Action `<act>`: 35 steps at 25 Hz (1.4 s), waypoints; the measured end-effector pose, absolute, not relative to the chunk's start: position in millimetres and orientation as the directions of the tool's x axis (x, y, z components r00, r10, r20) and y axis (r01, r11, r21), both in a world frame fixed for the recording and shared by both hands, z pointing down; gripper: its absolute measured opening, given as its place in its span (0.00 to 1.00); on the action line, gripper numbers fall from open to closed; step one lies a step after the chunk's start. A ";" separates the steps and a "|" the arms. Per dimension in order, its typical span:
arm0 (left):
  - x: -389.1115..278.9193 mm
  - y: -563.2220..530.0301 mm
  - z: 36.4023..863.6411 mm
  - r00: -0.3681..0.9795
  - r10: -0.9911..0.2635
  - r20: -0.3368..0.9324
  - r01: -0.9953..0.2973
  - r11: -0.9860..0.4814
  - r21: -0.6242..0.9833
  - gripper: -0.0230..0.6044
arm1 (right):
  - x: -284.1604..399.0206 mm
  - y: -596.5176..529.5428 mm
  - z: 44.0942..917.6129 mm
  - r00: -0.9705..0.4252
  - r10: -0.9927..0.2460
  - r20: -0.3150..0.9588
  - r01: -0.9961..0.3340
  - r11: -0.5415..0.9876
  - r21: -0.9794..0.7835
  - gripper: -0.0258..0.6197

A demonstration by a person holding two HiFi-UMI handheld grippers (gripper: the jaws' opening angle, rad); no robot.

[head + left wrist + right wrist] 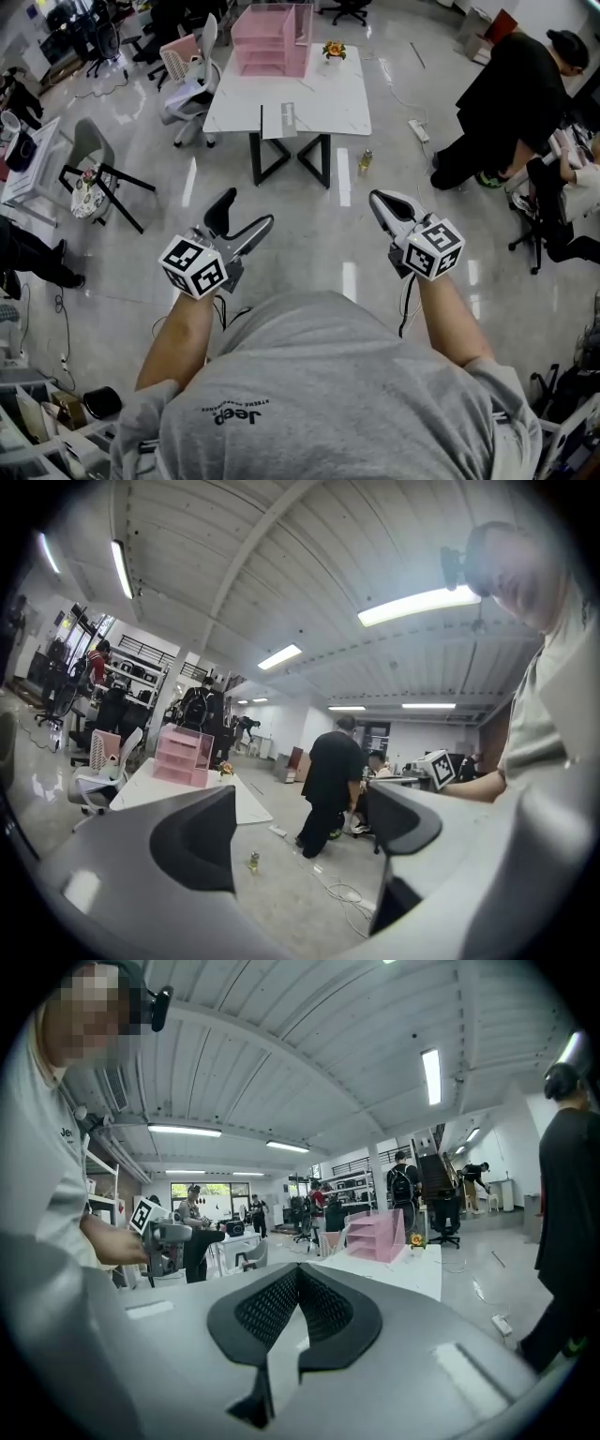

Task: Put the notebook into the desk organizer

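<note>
Jaws of the left gripper (300, 827) spread to their widest, gripping nothing, only bare floor showing through the gap. Jaws of the right gripper (295, 1274) pressed together at the tips, pinching nothing. Both held out in front of the body, well short of the white table (323, 103) and aimed roughly toward it. At the table's near edge, a flat grey-white rectangle, most likely the notebook (287, 120), with a thin dark strip just beside it; too small to say more, or to tell whether it overhangs the edge. At the table's far end, the pink desk organizer (272, 42), open-fronted with shelves, upright, well apart from the notebook. Just beside the organizer, toward the table's far right corner, a small flower pot (334, 50). On the floor off the table's near right corner, a small bottle (364, 161). Drawn up along the table's left side, a white office chair (192, 80). Well off to the table's right, a person in black (506, 103), bent low and taking no part. By the look of it, barely begun: notebook untouched on the table, organizer not yet holding it, neither gripper near either one. Left to do, as a judgement: close the distance to the table, take the notebook with one gripper, carry it to the table's far end, slide it into a shelf, let go.
</note>
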State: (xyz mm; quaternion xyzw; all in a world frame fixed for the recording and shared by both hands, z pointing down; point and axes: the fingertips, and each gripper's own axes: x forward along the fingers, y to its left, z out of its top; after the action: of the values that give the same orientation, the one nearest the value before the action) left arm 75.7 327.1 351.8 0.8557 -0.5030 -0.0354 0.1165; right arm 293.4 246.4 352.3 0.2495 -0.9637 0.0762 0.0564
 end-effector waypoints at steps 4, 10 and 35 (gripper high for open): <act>78.4 313.1 356.9 0.475 -0.877 0.077 -0.863 -0.447 0.235 0.78 | 300.5 227.2 357.9 -0.873 -0.467 0.143 -0.484 0.865 -0.130 0.04; 62.0 272.6 363.6 0.479 -0.874 0.083 -0.861 -0.449 0.242 0.78 | 285.6 191.1 362.7 -0.871 -0.468 0.150 -0.487 0.863 -0.136 0.04; -130.6 -110.9 384.5 0.720 -0.689 0.083 -0.683 -0.682 0.261 0.78 | 89.2 -132.0 369.3 -0.729 -0.653 0.205 -0.680 0.723 -0.118 0.04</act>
State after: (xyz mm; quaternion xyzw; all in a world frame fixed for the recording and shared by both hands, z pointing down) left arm -130.6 -110.9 384.5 0.9170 -0.3742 -0.0107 0.1378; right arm 89.2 -132.0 369.3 0.3602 -0.9252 0.0927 0.0749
